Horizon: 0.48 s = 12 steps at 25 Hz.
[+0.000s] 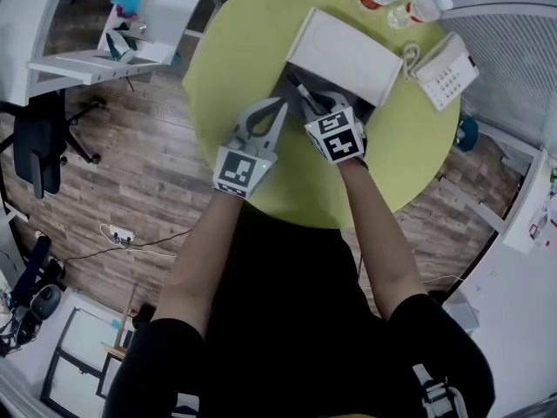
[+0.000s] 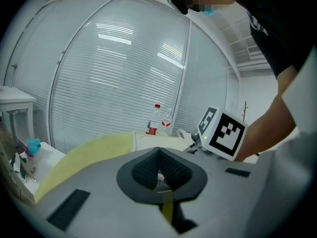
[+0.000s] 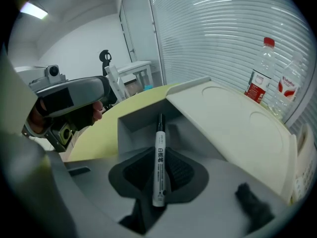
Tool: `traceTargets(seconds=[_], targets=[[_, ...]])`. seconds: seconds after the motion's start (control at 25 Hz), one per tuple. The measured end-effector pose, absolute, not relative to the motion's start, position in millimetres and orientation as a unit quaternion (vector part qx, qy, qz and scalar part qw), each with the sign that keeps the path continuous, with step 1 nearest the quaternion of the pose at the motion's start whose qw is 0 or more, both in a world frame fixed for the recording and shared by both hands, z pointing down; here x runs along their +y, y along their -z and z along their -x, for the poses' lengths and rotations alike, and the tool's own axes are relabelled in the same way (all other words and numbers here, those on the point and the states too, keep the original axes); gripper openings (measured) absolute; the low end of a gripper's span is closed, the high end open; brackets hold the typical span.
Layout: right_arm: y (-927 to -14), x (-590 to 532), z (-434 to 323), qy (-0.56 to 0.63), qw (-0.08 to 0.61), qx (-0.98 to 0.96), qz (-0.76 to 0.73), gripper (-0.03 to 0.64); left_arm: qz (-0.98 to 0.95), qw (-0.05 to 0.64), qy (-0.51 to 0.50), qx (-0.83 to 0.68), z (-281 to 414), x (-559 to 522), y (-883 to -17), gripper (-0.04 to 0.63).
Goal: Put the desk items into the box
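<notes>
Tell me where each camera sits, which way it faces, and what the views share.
Head view: on the person's head, steeply down at the table and box; forearms, left claw, right claw show.
Left gripper view: on the left claw, facing across the table toward the blinds; shut claw, right forearm show.
Right gripper view: on the right claw, facing into the box; claw clamps a marker.
Shared: both gripper views show the bottles.

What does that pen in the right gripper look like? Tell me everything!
The marker is a slim white tube, probably plastic, with black printing along its side and a black far end. The right gripper squeezes it between dark ribbed pads. It points forward toward the open grey box.
</notes>
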State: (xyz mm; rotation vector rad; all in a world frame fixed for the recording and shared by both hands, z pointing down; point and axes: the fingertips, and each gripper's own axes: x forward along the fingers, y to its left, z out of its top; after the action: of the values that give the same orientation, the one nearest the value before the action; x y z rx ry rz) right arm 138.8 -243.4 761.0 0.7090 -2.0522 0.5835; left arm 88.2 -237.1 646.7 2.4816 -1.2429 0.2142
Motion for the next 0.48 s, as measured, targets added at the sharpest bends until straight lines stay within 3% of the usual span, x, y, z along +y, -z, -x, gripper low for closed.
traceTargets(seconds=[0.48], targets=[[-768.4, -250.4, -123.8, -0.243, 0.443, -0.814, -0.285, 0.075, -0.878, 0.185, -0.077, -0.435, -73.9, -233.4, -648.4, 0.006]])
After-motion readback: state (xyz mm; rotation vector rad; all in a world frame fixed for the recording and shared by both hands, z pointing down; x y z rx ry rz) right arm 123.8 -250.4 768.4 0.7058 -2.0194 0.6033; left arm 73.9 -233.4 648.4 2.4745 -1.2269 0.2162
